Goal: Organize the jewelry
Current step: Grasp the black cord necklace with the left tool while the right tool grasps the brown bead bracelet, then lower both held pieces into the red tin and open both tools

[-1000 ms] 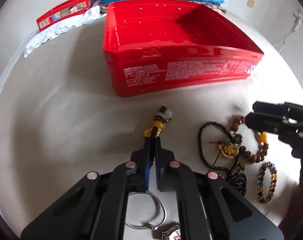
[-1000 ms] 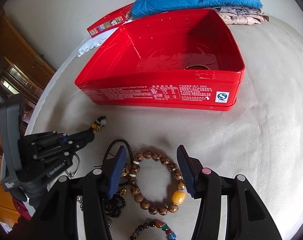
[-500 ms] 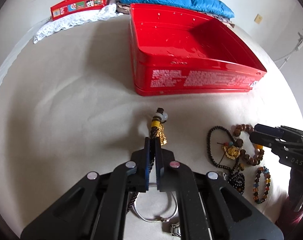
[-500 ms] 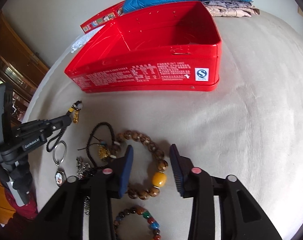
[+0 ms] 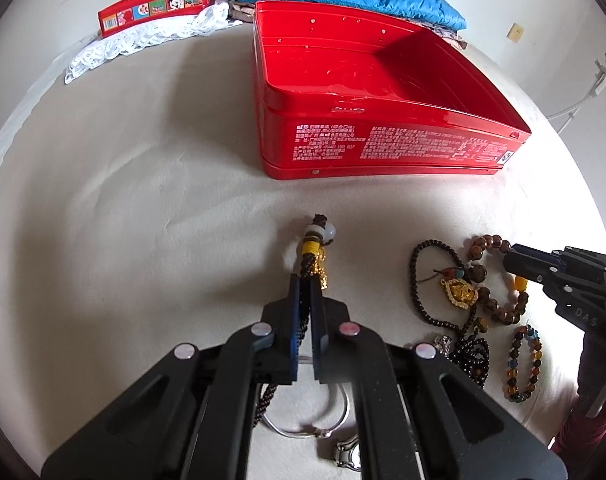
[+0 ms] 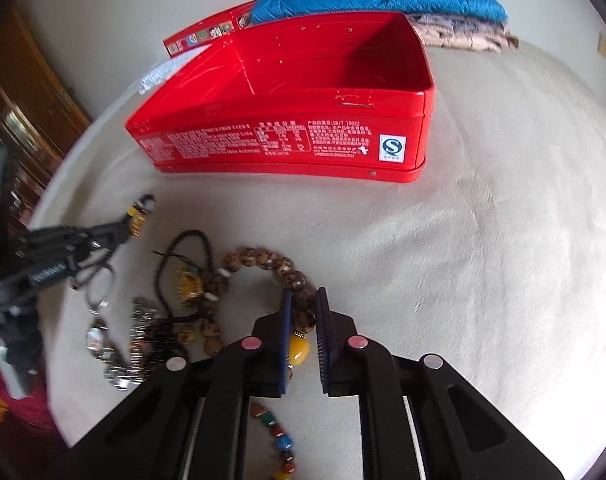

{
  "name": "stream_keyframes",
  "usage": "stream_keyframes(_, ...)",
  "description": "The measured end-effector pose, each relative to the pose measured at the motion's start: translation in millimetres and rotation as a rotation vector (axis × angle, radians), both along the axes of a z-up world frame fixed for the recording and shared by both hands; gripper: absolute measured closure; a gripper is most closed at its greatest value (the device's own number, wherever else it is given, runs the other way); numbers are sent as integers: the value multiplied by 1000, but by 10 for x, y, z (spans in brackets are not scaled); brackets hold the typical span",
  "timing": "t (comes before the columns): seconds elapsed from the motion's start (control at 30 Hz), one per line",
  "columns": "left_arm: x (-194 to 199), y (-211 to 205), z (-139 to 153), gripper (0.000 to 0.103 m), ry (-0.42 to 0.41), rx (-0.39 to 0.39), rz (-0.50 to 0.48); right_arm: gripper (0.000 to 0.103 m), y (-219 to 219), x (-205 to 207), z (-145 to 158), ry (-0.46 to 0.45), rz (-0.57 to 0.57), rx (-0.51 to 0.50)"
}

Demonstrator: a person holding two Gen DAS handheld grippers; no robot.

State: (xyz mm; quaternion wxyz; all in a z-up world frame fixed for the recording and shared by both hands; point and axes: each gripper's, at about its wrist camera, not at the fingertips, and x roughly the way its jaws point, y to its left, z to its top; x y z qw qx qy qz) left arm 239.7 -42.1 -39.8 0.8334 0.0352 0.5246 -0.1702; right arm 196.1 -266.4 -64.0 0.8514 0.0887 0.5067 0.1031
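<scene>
left tongs (image 5: 306, 286) clamping cord charm (image 5: 317, 258), right tongs (image 6: 303, 300) closing around bead bracelet (image 6: 263, 264)

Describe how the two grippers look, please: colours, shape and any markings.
Both are matte black. The left gripper and the right gripper each have two flat fingers with blue inner pads, angular cut-out linkage arms, and round pinkish pivot caps. White lettering marks each gripper's side, seen from the other camera.

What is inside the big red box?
The red box looks empty: only its shiny red floor and walls show. The near wall hides the strip of floor right behind it, so something small could be there.
</scene>
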Motion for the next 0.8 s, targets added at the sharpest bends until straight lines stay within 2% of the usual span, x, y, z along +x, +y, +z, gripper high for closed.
stream_keyframes(0.07,-16,1,20,100,-1,-7,-3,92,-73,-33,75,-11,-5,66)
stream_keyframes(0.27,-82,16,171,100,-25,-39,-13,92,-214,-95,372,-52,-13,158)
stream_keyframes(0.6,-169,-12,501,100,-78,-65,-25,92,-181,-93,862,-153,-8,155)
stream_keyframes(0.8,-163,-106,856,100,-142,-84,-37,92,-186,-15,1167,-226,-6,162)
